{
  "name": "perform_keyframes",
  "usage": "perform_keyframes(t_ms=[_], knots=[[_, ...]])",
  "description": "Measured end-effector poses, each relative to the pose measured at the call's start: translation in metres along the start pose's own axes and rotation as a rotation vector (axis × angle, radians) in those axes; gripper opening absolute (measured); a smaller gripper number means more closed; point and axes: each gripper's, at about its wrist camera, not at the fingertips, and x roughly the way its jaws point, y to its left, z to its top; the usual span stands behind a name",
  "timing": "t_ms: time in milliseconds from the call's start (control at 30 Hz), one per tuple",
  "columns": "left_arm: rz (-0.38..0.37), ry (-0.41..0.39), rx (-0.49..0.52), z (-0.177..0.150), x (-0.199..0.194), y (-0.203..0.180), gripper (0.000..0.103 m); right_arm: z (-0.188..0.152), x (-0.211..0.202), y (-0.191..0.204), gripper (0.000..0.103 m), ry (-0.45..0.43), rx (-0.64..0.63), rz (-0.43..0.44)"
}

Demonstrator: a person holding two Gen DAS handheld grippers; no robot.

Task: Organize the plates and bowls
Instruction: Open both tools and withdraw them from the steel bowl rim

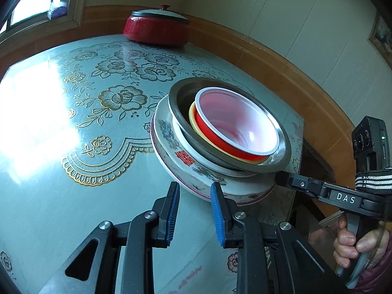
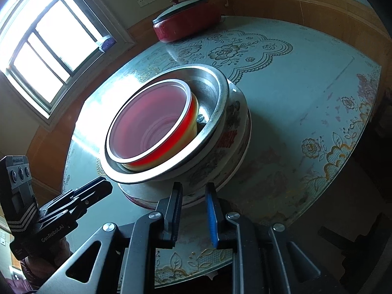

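Note:
A nested stack stands on the flowered table point(image 1: 110, 196) near its right edge: a pink-rimmed plate point(image 1: 158, 144) at the bottom, a floral bowl point(image 1: 186, 156), a steel bowl point(image 1: 181, 98), a yellow bowl point(image 1: 192, 117) and a red bowl point(image 1: 215, 132) on top. My left gripper point(image 1: 194, 186) hovers at the plate's near rim, open by a narrow gap with nothing between its blue pads. From the other side my right gripper point(image 2: 193, 186) faces the same stack point(image 2: 213, 85), also narrowly open and empty. Its tip point(image 1: 281, 178) reaches in under the steel bowl's rim.
A red lidded pot point(image 1: 156, 29) sits at the far side of the table by the wall. The table edge point(image 1: 297, 147) drops off just right of the stack. A person's hand point(image 1: 350, 242) holds the right gripper's handle. Strong window glare covers the table's left part.

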Motion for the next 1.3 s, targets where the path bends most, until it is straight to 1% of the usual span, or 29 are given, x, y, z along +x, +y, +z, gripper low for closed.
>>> perform_keyframes(t_ms=[100, 167, 200, 300, 400, 467, 633, 667, 733, 800, 833, 900, 967, 1133, 1200, 1267, 1300], knots=[[0.006, 0.005, -0.005, -0.002, -0.001, 0.001, 0.026, -0.003, -0.001, 0.003, 0.018, -0.015, -0.011, -0.024], [0.016, 0.011, -0.021, -0.003, 0.0, 0.004, 0.028, -0.006, -0.001, 0.008, 0.017, -0.004, -0.037, -0.028], [0.02, 0.014, -0.03, -0.003, 0.0, 0.005, 0.028, -0.008, -0.001, 0.011, 0.017, 0.005, -0.054, -0.043], [0.047, 0.01, -0.048, -0.006, -0.002, 0.01, 0.033, -0.016, 0.002, 0.015, 0.017, 0.016, -0.084, -0.104], [0.082, -0.003, -0.053, -0.008, -0.005, 0.013, 0.038, -0.02, 0.0, 0.017, 0.018, 0.01, -0.096, -0.143], [0.104, -0.013, -0.056, -0.01, -0.008, 0.015, 0.043, -0.022, -0.003, 0.019, 0.018, -0.006, -0.097, -0.167], [0.14, -0.039, -0.047, -0.015, -0.015, 0.014, 0.05, -0.025, -0.014, 0.028, 0.02, -0.056, -0.105, -0.218], [0.146, -0.043, -0.044, -0.017, -0.016, 0.014, 0.051, -0.028, -0.018, 0.031, 0.021, -0.065, -0.107, -0.228], [0.152, -0.051, -0.038, -0.017, -0.018, 0.012, 0.052, -0.029, -0.023, 0.035, 0.022, -0.083, -0.116, -0.252], [0.161, -0.067, -0.033, -0.016, -0.021, 0.009, 0.055, -0.028, -0.027, 0.039, 0.022, -0.103, -0.126, -0.28], [0.167, -0.077, -0.03, -0.015, -0.023, 0.008, 0.057, -0.029, -0.029, 0.041, 0.022, -0.114, -0.129, -0.297], [0.18, -0.094, -0.022, -0.014, -0.026, 0.006, 0.062, -0.028, -0.032, 0.044, 0.026, -0.138, -0.127, -0.33], [0.191, -0.114, -0.02, -0.012, -0.029, 0.005, 0.07, -0.026, -0.035, 0.046, 0.028, -0.167, -0.126, -0.357], [0.206, -0.142, -0.006, -0.01, -0.032, -0.002, 0.079, -0.02, -0.037, 0.053, 0.032, -0.245, -0.116, -0.433], [0.213, -0.155, 0.0, -0.009, -0.033, -0.004, 0.085, -0.017, -0.035, 0.054, 0.032, -0.271, -0.1, -0.452], [0.222, -0.17, 0.008, -0.008, -0.034, -0.007, 0.095, -0.016, -0.034, 0.053, 0.032, -0.29, -0.085, -0.463], [0.23, -0.177, 0.008, -0.008, -0.034, -0.008, 0.098, -0.016, -0.033, 0.054, 0.032, -0.298, -0.08, -0.469]])
